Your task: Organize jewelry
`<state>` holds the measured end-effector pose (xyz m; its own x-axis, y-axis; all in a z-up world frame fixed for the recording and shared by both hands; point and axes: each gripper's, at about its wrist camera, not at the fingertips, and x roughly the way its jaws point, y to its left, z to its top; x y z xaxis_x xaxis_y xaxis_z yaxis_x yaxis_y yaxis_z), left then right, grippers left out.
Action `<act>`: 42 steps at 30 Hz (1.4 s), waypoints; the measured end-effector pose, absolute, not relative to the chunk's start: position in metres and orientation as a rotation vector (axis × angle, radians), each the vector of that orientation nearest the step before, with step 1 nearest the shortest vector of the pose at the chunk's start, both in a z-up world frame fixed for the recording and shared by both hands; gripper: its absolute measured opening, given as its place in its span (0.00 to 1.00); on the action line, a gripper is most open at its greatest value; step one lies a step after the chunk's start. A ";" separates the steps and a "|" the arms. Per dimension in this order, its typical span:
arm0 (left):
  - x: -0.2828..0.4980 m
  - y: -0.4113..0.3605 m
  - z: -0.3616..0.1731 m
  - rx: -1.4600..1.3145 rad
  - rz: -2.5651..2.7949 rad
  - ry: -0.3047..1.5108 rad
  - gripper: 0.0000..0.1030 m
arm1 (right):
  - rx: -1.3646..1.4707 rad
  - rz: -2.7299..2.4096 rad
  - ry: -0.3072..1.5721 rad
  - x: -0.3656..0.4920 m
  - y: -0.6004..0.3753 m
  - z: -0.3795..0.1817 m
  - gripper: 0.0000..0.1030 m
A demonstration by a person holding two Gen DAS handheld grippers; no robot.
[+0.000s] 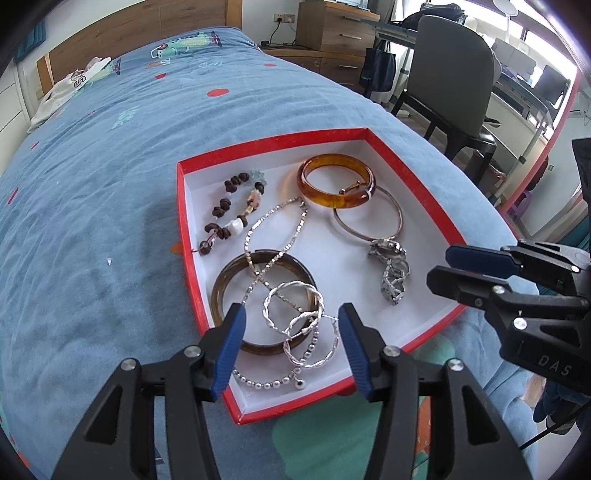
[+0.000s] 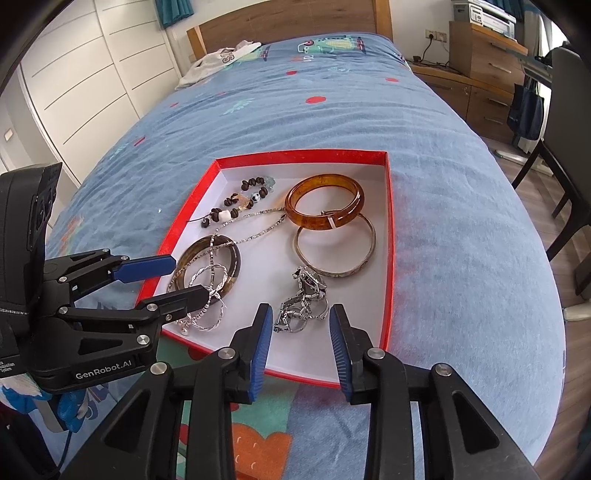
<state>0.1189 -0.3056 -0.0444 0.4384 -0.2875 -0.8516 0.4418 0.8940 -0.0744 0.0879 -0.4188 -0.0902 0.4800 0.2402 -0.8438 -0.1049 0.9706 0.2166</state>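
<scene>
A red box with a white floor lies on the bed and holds jewelry: an amber bangle, a thin metal bangle, a dark bangle, twisted silver hoops, a silver chain, a brown bead bracelet and a silver watch. My left gripper is open over the hoops at the box's near corner. My right gripper is open just above the watch, near the box's front edge. Each gripper shows in the other's view, empty.
The blue bedspread surrounds the box. White clothing lies by the wooden headboard. A grey chair, a desk and wooden drawers stand beside the bed on the right. White wardrobe doors are on the left.
</scene>
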 end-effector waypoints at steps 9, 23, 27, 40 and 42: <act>0.120 -0.303 -0.043 0.167 -0.450 1.018 0.52 | 0.161 0.204 1.045 0.085 -0.422 -0.090 0.37; 0.106 -0.297 -0.023 0.161 -0.454 0.977 0.54 | 0.181 0.177 1.003 0.074 -0.421 -0.077 0.47; 0.101 -0.290 -0.014 0.151 -0.449 0.964 0.56 | 0.172 0.172 0.988 0.069 -0.415 -0.069 0.52; 0.075 -0.253 0.019 0.129 -0.429 0.892 0.59 | 0.159 0.164 0.934 0.043 -0.386 -0.038 0.59; 0.071 -0.244 0.022 0.123 -0.415 0.885 0.59 | 0.158 0.165 0.925 0.039 -0.379 -0.033 0.64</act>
